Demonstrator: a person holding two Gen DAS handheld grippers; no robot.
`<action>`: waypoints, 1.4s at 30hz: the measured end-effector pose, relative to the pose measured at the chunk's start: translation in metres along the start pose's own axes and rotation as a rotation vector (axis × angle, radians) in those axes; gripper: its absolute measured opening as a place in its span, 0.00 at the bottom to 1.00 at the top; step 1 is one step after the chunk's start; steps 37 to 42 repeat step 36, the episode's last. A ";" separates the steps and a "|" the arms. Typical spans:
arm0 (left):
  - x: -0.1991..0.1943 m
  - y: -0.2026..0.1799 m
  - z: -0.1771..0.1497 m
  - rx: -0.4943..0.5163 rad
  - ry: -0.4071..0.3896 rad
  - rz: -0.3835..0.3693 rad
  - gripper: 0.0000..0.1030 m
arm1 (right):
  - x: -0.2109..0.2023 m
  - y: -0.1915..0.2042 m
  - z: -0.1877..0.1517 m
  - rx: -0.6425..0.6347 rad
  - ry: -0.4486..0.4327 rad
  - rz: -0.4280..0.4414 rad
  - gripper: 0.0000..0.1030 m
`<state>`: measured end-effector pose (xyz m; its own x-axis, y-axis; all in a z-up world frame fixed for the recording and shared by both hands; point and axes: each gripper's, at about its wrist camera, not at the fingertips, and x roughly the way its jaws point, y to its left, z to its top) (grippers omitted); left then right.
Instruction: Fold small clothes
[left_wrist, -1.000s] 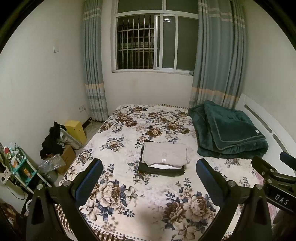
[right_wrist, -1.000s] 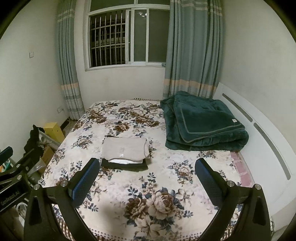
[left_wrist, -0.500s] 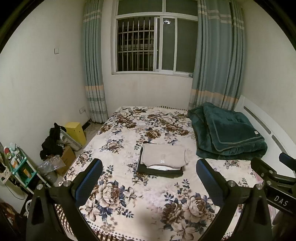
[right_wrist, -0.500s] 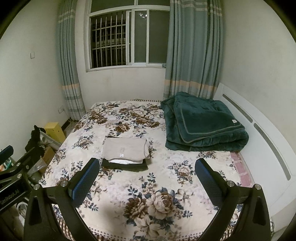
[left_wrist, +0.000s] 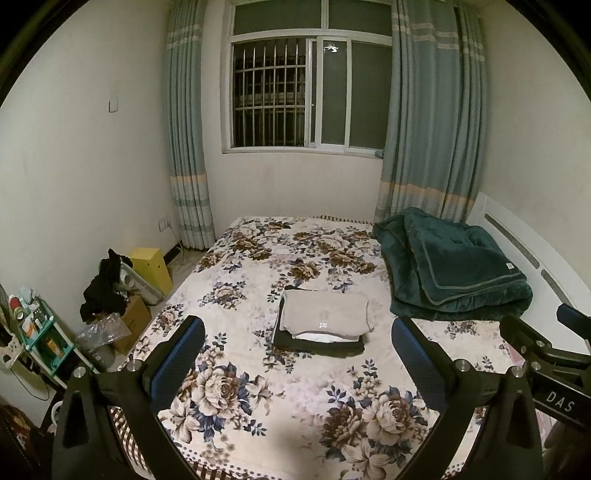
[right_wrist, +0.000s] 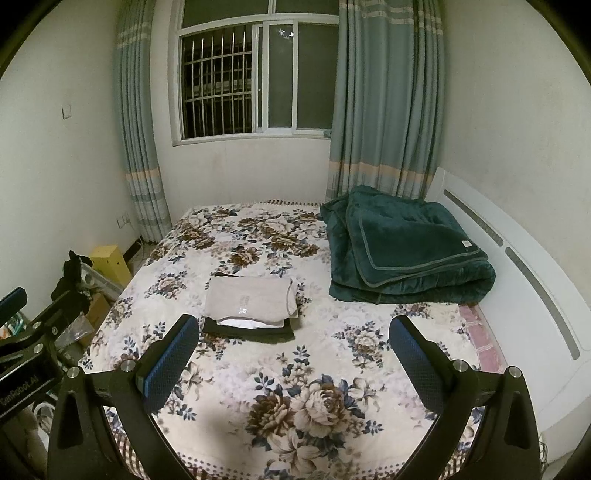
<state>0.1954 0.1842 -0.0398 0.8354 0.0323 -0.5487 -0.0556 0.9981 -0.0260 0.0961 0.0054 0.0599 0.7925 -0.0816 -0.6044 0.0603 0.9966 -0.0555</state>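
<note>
A stack of folded small clothes (left_wrist: 322, 322) lies on the bed (left_wrist: 258, 435), near the middle of the floral cover and well apart from every edge: a beige garment (right_wrist: 251, 300) on top, a white layer showing at its near edge, and a dark garment (right_wrist: 255, 333) underneath, whose edges project at the near side and far-left corner. The stack appears squared and flat. The left gripper (left_wrist: 298, 360) is held above the near edge of the bed with its jaws spread wide and nothing between them; its blue pads (left_wrist: 176, 363) are clear of the cloth. The right gripper (right_wrist: 294, 360) is likewise released, jaws wide apart and empty, above the same near edge, its blue pads (right_wrist: 417, 365) touching nothing. Each gripper shows at the margin of the other's view, the two held side by side. A folded dark green blanket (right_wrist: 404, 249) rests at the far right corner of the bed, against the white headboard (right_wrist: 517, 258) that runs along the right edge, and is apart from the clothes. Beyond the far edge is a barred window (left_wrist: 308, 92) flanked by grey-green curtains (left_wrist: 430, 122). On the floor off the left edge stand a yellow box (left_wrist: 152, 266), a cardboard box (left_wrist: 132, 319) with dark cloth heaped above it, and a small green shelf (left_wrist: 35, 332) holding sundry items
</note>
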 end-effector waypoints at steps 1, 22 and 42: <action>0.000 -0.001 0.002 0.000 -0.001 0.000 1.00 | 0.000 0.000 0.000 0.002 0.001 0.002 1.00; -0.005 -0.002 0.002 0.001 -0.010 0.007 1.00 | 0.003 -0.001 0.000 0.002 -0.006 -0.005 1.00; -0.010 -0.003 0.005 0.011 -0.027 0.039 1.00 | 0.003 0.002 -0.003 0.003 -0.008 -0.009 1.00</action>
